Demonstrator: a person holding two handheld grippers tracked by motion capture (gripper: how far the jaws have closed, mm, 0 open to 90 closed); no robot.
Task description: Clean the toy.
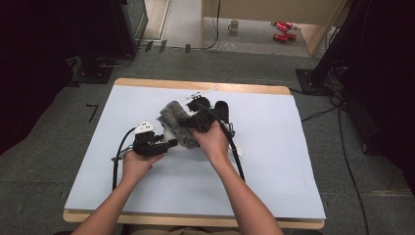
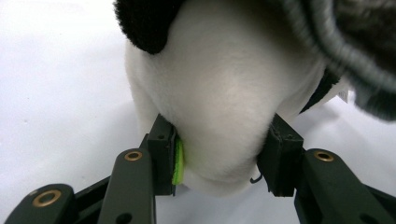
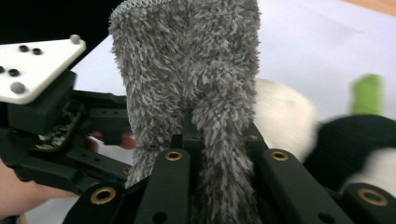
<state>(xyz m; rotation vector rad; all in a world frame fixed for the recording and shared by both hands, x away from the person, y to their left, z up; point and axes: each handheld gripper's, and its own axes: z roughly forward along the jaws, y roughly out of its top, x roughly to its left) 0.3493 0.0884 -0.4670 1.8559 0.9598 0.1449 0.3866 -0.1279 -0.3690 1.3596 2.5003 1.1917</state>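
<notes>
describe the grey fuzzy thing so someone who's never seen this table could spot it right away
On the pale blue mat covering the table, look near the middle, where both hands meet. The grey fuzzy cloth stands pinched in the right gripper, beside the black-and-white plush toy. Unlike the toy's smooth fur, it is shaggy and uniformly grey.

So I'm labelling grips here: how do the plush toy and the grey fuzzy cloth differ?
The plush toy is smooth, white and black, and rounded; the grey fuzzy cloth is shaggy, grey and flat. The left tongs squeeze the toy's bulge; the right tongs pinch the cloth. Both are soft.
</notes>
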